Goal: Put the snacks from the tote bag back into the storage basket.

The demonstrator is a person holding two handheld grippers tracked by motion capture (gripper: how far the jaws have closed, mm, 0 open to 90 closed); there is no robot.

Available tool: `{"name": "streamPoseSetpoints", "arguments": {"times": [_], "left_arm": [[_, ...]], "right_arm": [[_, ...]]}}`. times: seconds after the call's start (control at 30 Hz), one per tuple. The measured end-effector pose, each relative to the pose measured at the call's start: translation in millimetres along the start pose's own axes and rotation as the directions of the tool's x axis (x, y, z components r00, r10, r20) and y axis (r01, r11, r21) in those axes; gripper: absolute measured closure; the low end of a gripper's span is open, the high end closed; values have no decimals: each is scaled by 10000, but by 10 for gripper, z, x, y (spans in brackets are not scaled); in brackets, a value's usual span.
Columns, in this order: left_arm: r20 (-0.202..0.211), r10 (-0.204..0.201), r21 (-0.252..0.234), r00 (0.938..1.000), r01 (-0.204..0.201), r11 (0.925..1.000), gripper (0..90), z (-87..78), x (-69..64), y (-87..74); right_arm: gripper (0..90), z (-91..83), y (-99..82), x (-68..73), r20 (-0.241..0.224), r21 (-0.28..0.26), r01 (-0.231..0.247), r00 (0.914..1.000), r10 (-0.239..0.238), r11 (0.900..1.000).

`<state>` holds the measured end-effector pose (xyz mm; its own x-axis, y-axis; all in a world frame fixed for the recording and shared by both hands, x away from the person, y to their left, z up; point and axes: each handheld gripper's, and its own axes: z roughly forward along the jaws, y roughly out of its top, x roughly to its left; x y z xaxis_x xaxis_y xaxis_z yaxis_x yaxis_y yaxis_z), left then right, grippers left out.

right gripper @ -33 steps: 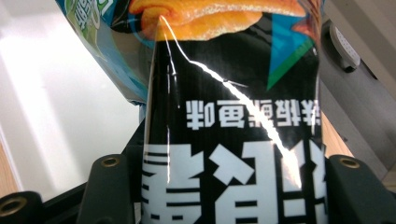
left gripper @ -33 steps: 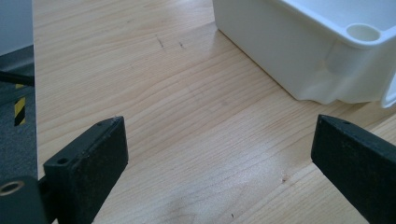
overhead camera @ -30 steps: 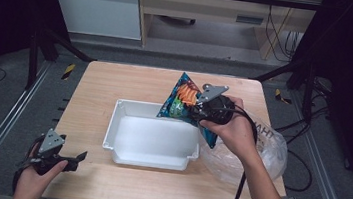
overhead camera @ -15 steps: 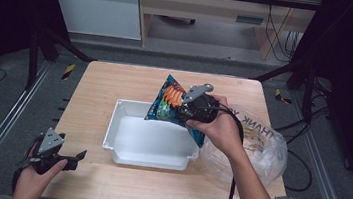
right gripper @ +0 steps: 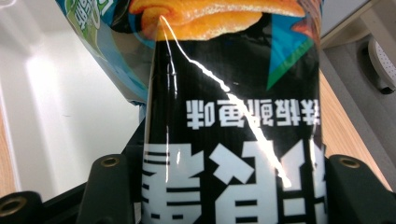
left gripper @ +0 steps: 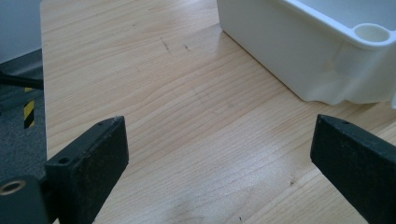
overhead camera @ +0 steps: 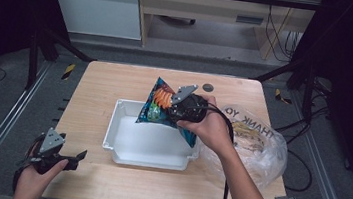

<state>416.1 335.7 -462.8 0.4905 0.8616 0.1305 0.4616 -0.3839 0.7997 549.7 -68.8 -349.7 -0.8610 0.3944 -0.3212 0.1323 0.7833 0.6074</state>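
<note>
right gripper (overhead camera: 179, 111) clamped a glossy, crinkled snack bag (overhead camera: 160, 103) over the white plastic tub (overhead camera: 123, 149), hiding its back rim. left gripper (overhead camera: 73, 158) gaped empty at the wooden table's (overhead camera: 100, 86) corner.

Two bare forearms are showing, with no sleeves or gloves on them. Each hand is carrying a black hand-held gripper. The left gripper (overhead camera: 79, 156) is wearing a grey three-cornered plate with small dark holes on top, and dark cable is looping beside the left hand (overhead camera: 37, 177). The right gripper (overhead camera: 172, 110) is carrying a matching grey plate, and a black cable is trailing from it along the forearm under the right hand (overhead camera: 211, 128). Up close, the jaws are looking like flat matte-black blocks with a slightly rough face. Each is showing small screw holes near the tip, and brass-coloured rings are sitting at the base.
</note>
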Motion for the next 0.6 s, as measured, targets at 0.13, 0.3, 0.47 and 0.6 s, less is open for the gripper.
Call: {"name": "streamPoseSetpoints", "arguments": {"times": [0.13, 0.3, 0.47, 0.6], "left_arm": [[28, 2, 38, 10000, -2, 10000, 38, -11, -25, -16], [24, 19, 25, 10000, -19, 10000, 38, 6, -15, -3], [43, 13, 28, 10000, -13, 10000, 38, 18, -23, 0], [55, 55, 1, 10000, -55, 10000, 38, -14, -25, -13]], "right_arm": [[422, 37, 36, 49, -80, -38, 81, 9999, -82, 10000], [422, 82, 104, 68, -179, -117, 246, 9995, -248, 9996], [422, 106, 120, 103, -286, -172, 253, 9993, -258, 9995], [422, 130, 130, 140, -333, -182, 272, 9991, -278, 9995]]}}
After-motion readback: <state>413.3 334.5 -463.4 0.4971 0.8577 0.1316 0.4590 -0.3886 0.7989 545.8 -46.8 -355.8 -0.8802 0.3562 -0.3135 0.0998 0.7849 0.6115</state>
